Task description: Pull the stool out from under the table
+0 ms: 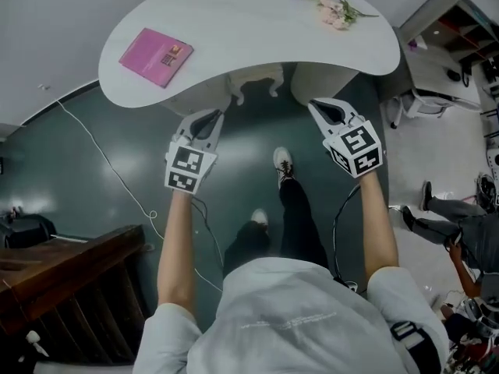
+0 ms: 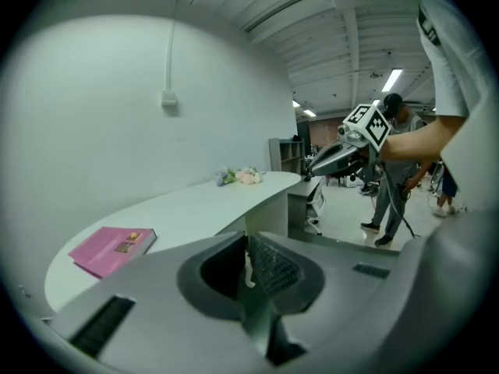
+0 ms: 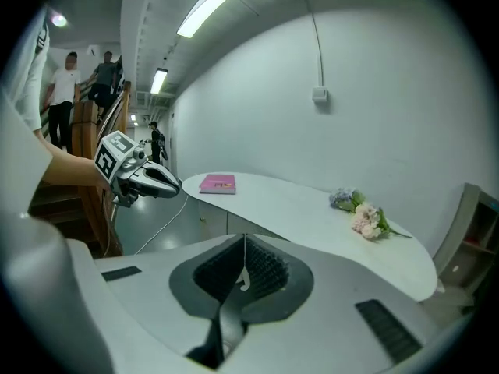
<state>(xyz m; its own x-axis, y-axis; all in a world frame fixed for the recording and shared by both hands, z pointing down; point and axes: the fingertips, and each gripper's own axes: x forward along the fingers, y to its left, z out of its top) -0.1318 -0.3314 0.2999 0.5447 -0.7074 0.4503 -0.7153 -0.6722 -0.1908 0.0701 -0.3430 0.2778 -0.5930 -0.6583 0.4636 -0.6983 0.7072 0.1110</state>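
A person is standing at a white table (image 1: 234, 14), holding 2 grippers just short of its near edge. The left gripper (image 1: 204, 123) and right gripper (image 1: 329, 111) are both showing jaws closed on nothing. The white stool (image 1: 257, 80) is sitting tucked under the tabletop, between them. Reaching in with the jaws closed is likely risking a missed hold, or a knock against the table edge.

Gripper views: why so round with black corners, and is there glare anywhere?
Both gripper views: a wide-angle lens curves the table and blackens the corners; right gripper view: the ceiling light is blown out; head view: soft glare on the dark floor.
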